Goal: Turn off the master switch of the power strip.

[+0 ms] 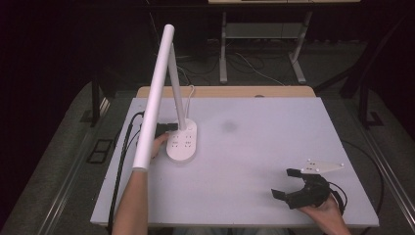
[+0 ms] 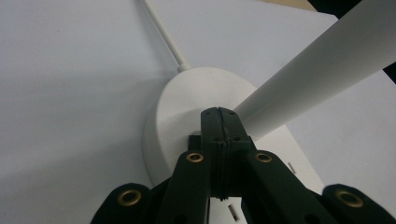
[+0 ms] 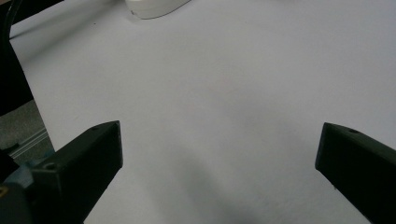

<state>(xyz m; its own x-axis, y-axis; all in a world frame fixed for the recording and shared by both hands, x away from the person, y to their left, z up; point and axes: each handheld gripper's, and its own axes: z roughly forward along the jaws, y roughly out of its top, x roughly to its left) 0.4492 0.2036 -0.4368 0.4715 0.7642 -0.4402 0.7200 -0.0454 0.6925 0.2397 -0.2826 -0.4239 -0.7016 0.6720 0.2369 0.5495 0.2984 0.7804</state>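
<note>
A white desk lamp stands at the table's left: an oval base point(image 1: 183, 144) with small sockets, a slanted stem point(image 1: 177, 83) and a long bar head point(image 1: 155, 93). My left gripper point(image 1: 166, 128) reaches in from the left, partly behind the bar. In the left gripper view it point(image 2: 218, 116) is shut, jaws pressed together, tips resting on the base point(image 2: 187, 98) at the foot of the stem point(image 2: 317, 70). Nothing shows between them. My right gripper point(image 1: 286, 183) stands open over bare table at the front right, jaws wide point(image 3: 219, 140). The base's edge point(image 3: 154, 7) lies far ahead.
The white table top point(image 1: 254, 147) has wide free room in the middle and right. Black cables point(image 1: 125, 142) hang off its left edge. The lamp's white cord point(image 2: 163, 35) runs off toward the back. Another desk's metal legs point(image 1: 222, 49) stand on the floor behind.
</note>
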